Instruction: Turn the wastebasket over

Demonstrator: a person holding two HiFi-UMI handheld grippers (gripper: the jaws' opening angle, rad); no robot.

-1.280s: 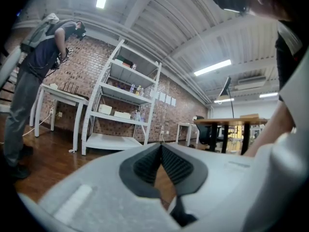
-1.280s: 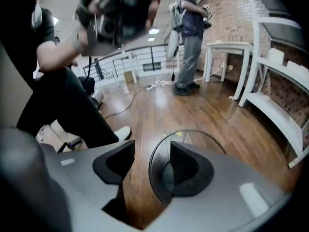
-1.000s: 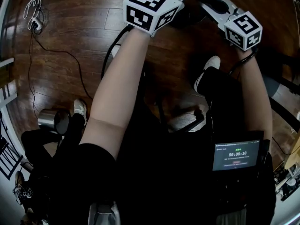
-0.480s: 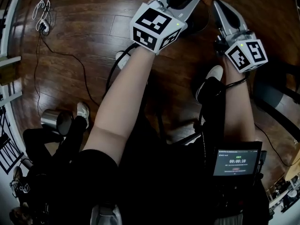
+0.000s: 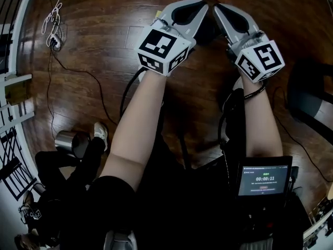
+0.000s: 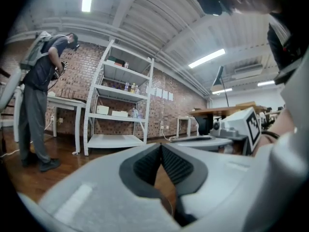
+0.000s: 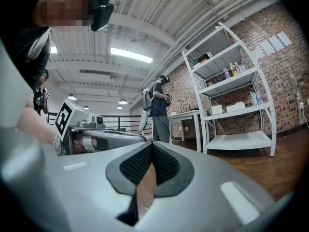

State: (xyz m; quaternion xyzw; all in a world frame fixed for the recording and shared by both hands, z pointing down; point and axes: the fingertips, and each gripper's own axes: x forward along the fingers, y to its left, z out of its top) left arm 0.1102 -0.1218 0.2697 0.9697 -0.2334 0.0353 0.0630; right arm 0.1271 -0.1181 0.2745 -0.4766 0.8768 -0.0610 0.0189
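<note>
My left gripper (image 5: 202, 7) and right gripper (image 5: 219, 8) are held up side by side over the wooden floor, tips almost meeting. In the left gripper view the ribbed pads (image 6: 145, 166) touch at the tip with nothing between them. The right gripper view shows its pads (image 7: 166, 166) closed and empty too. A dark round shape (image 5: 208, 33) sits on the floor under both grippers, mostly hidden by them. A small silver metal bin (image 5: 70, 141) lies on its side at the lower left, beside a white shoe (image 5: 100, 132), far from both grippers.
Cables and a power strip (image 5: 53, 33) lie on the floor at the upper left. A black chair (image 5: 312, 100) stands at the right. A white shelf rack (image 6: 120, 105), a table and a standing person (image 6: 41, 100) are across the room.
Both grippers have drawn closer together, and they now sit lower in the head view. The right jaws, slightly apart a second ago, are now closed.
</note>
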